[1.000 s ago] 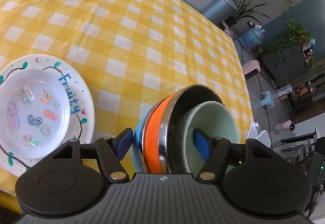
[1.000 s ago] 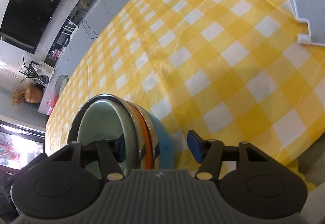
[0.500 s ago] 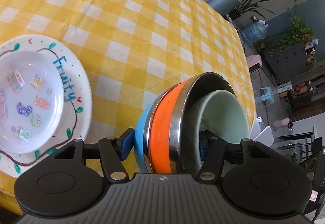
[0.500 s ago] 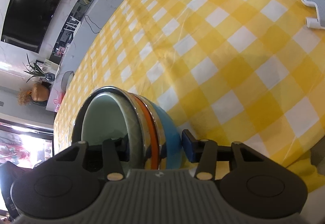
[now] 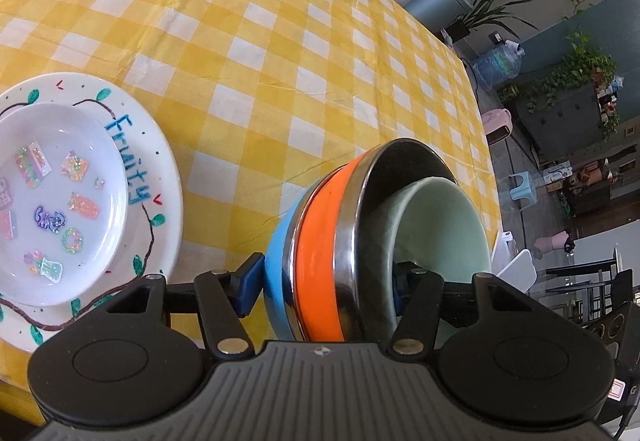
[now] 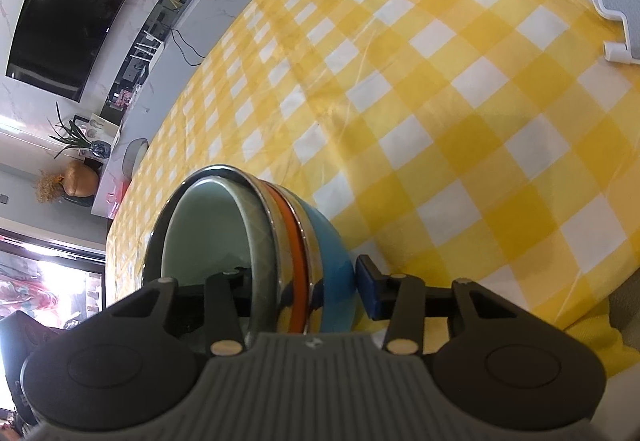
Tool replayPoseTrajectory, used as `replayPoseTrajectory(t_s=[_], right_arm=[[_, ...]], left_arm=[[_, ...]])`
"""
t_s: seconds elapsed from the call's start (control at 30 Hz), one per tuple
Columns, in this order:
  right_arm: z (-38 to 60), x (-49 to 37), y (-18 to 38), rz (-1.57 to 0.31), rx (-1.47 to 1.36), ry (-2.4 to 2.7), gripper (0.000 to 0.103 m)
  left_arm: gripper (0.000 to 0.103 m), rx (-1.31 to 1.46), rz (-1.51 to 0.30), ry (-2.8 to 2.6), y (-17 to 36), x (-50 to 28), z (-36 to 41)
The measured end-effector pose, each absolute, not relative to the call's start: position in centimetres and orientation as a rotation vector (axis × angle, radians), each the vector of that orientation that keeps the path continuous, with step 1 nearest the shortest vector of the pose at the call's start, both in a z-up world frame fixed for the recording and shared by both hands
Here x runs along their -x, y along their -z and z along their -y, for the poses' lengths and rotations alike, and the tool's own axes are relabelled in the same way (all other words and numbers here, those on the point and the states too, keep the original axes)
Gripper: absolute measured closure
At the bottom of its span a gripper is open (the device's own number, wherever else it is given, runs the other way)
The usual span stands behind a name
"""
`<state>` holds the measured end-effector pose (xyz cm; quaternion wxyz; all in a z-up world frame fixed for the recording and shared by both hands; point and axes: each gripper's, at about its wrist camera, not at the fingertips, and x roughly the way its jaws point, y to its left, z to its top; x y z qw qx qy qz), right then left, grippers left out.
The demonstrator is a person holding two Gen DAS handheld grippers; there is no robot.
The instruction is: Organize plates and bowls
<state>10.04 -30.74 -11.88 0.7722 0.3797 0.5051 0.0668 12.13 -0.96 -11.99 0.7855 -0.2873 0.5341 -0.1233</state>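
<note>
Nested bowl stack (image 5: 360, 241) sits between both pairs of fingers: blue outermost, then steel-rimmed orange, pale green innermost. It appears tipped on its side, mouth towards the far right of the left view.

Left gripper (image 5: 324, 283): fingers straddle the stack wall, one pad against the blue outside, the other inside the green bowl. They look clamped on it.

Right gripper (image 6: 304, 281): fingers closing, same straddle from the opposite side. The outer pad stands just clear of the blue wall, so no grip yet.

Likely step: securing the stack with both grippers before moving it.

- Let your right fingers finish closing before you lift.
- Squeeze gently; nested glazed and steel walls probably slip.
- Keep both wrists at matching tilt so the inner bowls stay seated.

Stacked plates (image 5: 160, 177) lie on the bench (image 5: 280, 41), left of your left fingers.
</note>
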Motion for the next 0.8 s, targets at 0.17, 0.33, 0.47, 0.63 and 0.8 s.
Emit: replayPoseTrajectory(t_s=[0.17,0.33,0.47,0.63,0.8], right_arm=[[30.6,-10.0,11.7,-1.092,-0.804,-0.149,0.059],[30.4,-9.8,11.5,-1.082,-0.812,-0.162,0.059],[30.2,-9.4,11.1,-1.068,-0.821,-0.180,0.059],[29.3,-9.2,10.2,-1.064,-0.823,-0.206,0.059],[27.3,-9.1,9.3,-1.079,-0.807,-0.256,0.059]], left_arm=[[0.037,0.627,-1.151,0.268,11.9,-11.8,0.7],[0.037,0.616,-1.136,0.263,11.2,-11.3,0.5],[0.037,0.600,-1.112,0.258,10.1,-10.8,0.3],[0.037,0.602,-1.090,0.238,9.0,-9.8,-0.9],[0.037,0.610,-1.054,0.201,7.7,-8.7,-3.1]])
